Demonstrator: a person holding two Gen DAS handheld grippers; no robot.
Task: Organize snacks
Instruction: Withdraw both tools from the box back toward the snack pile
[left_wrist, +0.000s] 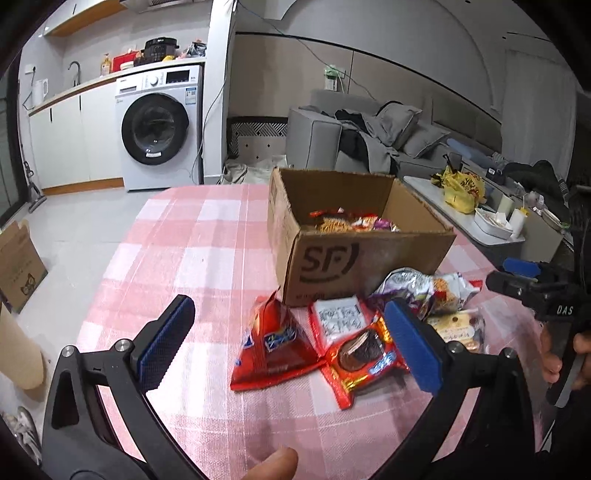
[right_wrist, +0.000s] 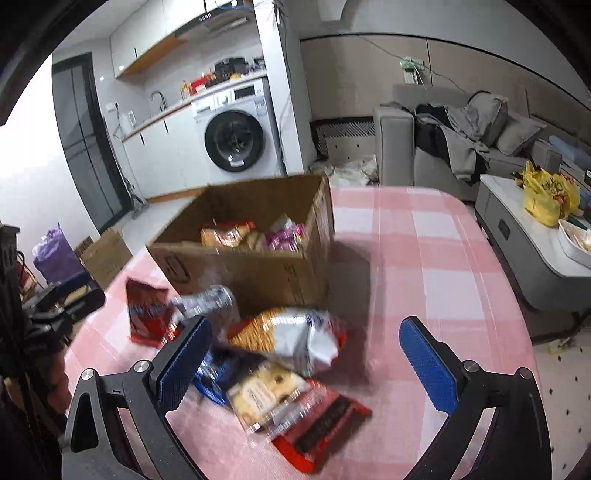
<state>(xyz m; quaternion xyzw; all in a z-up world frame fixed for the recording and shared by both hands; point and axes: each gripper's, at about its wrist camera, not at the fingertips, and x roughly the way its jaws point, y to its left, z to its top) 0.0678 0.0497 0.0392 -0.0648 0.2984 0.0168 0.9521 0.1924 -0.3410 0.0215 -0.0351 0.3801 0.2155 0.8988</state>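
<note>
Left tongs (left_wrist: 288, 343) hang released above the red chocolate-pie packet (left_wrist: 364, 356) and the red pouch (left_wrist: 273, 343) beside it. Right tongs (right_wrist: 312, 360) — also spread wide, gripping nothing — hover over a silver noodle bag (right_wrist: 295, 336) and biscuit packet (right_wrist: 266, 395). All lie on the pink-checked surface (left_wrist: 177, 258), just before the cardboard box (left_wrist: 354, 258) — more snacks inside.
</note>
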